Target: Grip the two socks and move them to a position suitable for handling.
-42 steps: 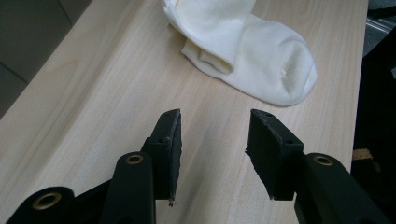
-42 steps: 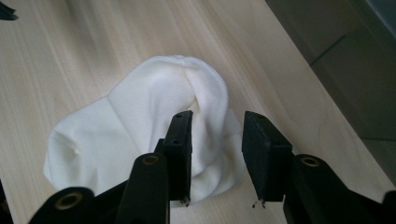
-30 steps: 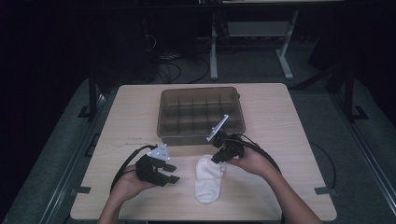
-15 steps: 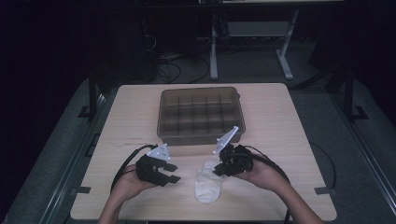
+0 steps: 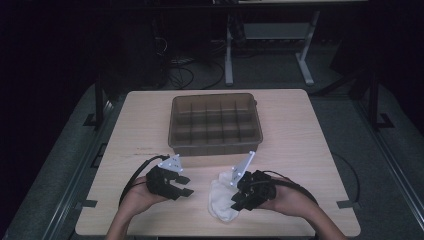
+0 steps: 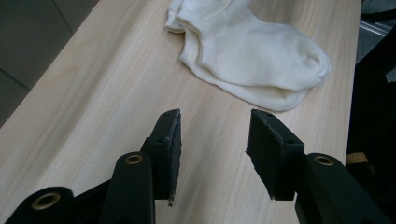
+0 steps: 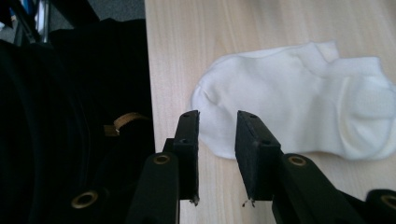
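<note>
Socks (image 5: 221, 200), a white pair stacked one on the other, lie flat on the near edge of the table (image 5: 300, 150), between my two grippers and well short of the bin (image 5: 216, 122). Going from big to small: the table is pale wood-grain laminate, smooth and matte. The bin behind is a brownish see-through plastic box, rectangular, split by a grid of dividers into small cells. The socks (image 6: 254, 56) are soft knit cotton, short ankle cut, with rounded toes and ribbed cuffs; in the right gripper view they (image 7: 299, 102) look limp and a bit puffy. I judge them light and floppy, nothing fragile, not slippery against rubbery pads, but they will sag and may come apart as a pair if pinched at a single layer. Best hold, I reckon, is across both layers near the middle or at the cuffs.

My left gripper (image 6: 215, 140) hovers over bare wood with its jaws about half apart, gripping nothing. My right gripper (image 7: 217, 140) sits at the toe end; its jaws have just been opening, a narrow gap now, with nothing pinched between the ribbed black pads (image 7: 247, 144).
</note>
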Demonstrator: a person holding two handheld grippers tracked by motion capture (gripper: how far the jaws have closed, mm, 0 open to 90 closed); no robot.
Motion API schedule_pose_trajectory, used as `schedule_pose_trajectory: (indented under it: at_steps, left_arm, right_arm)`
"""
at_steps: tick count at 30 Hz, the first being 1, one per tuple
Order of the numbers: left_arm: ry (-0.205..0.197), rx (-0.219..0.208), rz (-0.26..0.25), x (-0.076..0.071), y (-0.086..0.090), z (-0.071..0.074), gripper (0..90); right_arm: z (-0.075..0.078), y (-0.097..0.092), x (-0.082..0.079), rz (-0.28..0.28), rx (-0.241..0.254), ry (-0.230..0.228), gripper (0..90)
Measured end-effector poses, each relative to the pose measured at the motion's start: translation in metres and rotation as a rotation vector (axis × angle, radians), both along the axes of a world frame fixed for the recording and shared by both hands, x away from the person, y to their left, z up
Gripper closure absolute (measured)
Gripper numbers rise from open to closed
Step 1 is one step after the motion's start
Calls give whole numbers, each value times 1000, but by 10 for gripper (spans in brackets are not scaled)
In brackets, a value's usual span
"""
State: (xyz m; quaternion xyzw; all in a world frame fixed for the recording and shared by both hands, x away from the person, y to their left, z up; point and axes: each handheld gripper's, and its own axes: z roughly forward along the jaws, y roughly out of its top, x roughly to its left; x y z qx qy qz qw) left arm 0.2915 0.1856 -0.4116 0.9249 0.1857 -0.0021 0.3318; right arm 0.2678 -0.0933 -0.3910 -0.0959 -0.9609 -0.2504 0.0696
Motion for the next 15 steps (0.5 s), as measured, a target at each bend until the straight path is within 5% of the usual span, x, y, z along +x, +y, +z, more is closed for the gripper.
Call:
schedule_pose_trajectory:
  at_steps: [9,15]
  left_arm:
    - [5,1,3,1,2,-1,542]
    - [4,0,4,1,3,-2,542]
  right_arm:
    - [-28,24,10,19,-50,-9,621]
    - [-41,35,13,48,-77,-6,717]
